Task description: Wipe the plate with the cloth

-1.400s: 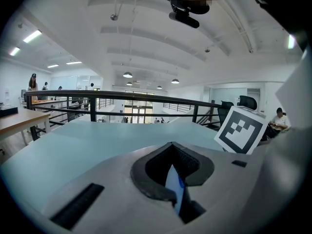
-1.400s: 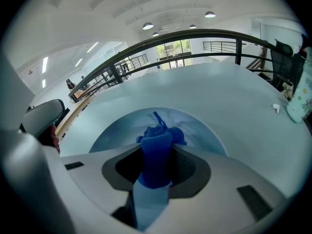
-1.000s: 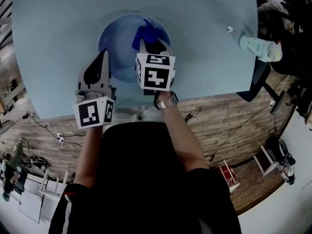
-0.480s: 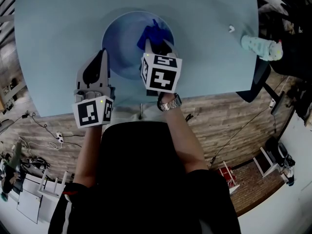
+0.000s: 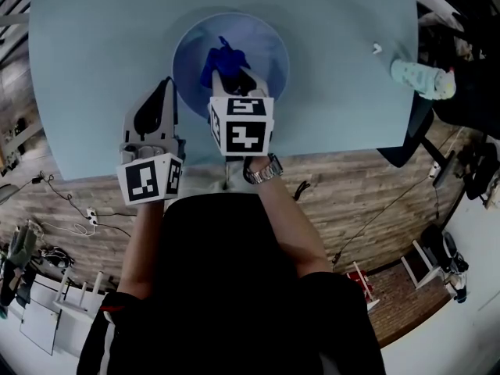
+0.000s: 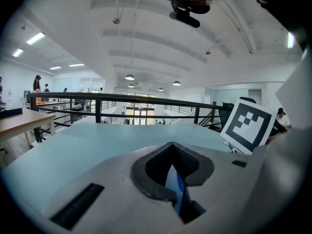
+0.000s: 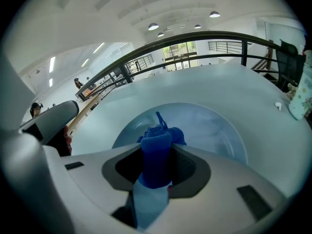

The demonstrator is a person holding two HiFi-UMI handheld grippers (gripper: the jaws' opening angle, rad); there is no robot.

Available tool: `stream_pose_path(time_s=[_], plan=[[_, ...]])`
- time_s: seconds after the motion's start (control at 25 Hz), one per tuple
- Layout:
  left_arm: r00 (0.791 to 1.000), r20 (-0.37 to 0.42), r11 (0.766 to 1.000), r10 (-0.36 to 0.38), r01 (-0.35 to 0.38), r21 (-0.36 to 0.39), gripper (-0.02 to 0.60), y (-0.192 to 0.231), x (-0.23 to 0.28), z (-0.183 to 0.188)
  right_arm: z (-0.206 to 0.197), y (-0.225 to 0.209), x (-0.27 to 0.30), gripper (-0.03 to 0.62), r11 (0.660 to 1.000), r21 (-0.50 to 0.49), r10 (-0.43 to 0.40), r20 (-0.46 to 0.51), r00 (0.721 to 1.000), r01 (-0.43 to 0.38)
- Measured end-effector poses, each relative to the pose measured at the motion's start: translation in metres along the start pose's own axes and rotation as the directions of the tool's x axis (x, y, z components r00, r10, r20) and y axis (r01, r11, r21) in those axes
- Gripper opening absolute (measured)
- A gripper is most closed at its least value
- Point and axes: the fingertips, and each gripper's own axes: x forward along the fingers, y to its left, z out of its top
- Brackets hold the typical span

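A blue plate (image 5: 262, 49) lies on the pale blue table (image 5: 94, 45), near its front edge. My right gripper (image 5: 231, 75) is over the plate's near half, shut on a dark blue cloth (image 5: 217, 61) that bunches out past its jaws onto the plate. In the right gripper view the cloth (image 7: 156, 152) fills the jaws of the right gripper (image 7: 157, 145), with the plate (image 7: 209, 126) beyond. My left gripper (image 5: 166, 86) rests just left of the plate's rim. Seen in its own view, the left gripper (image 6: 173, 152) has its jaws shut, and only a thin blue-white sliver shows in the slit.
A pale patterned bottle (image 5: 420, 78) lies at the table's right edge, with a small white bit (image 5: 377, 48) beside it. The table's near edge (image 5: 101, 166) is just behind both grippers. A black railing (image 7: 209, 35) runs past the far side.
The right gripper has swept the cloth leftward across the plate. The plate sits a little farther up in the view. The left gripper has stayed put.
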Motion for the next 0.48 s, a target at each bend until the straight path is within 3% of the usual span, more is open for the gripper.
stream_pose_path(time_s=[0.48], plan=[[0.999,0.0,0.999,0.039,-0.039,-0.019,0.002,0.024,-0.015,-0.003,-0.014,0.048,0.013,0.12,0.996,-0.064,0.066,-0.059,0.996,-0.07]])
